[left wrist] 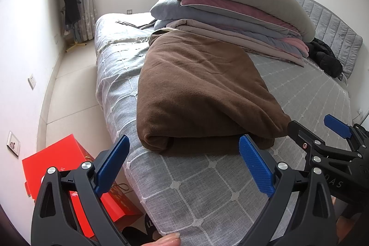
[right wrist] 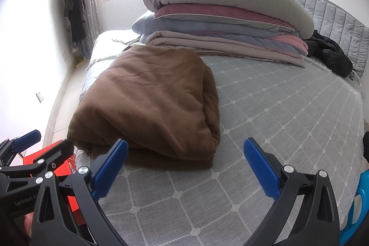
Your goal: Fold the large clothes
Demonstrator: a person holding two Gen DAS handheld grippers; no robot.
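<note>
Folded brown blanket [right wrist: 150, 103] lies on the grey bed [right wrist: 276, 119], stacked quilts [right wrist: 219, 22] behind.

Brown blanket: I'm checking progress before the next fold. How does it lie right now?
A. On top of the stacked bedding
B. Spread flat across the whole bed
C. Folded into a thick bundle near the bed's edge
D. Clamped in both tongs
C: the brown blanket sits as a folded bundle on the bed, and both tongs, left and right, are open and empty.
</note>
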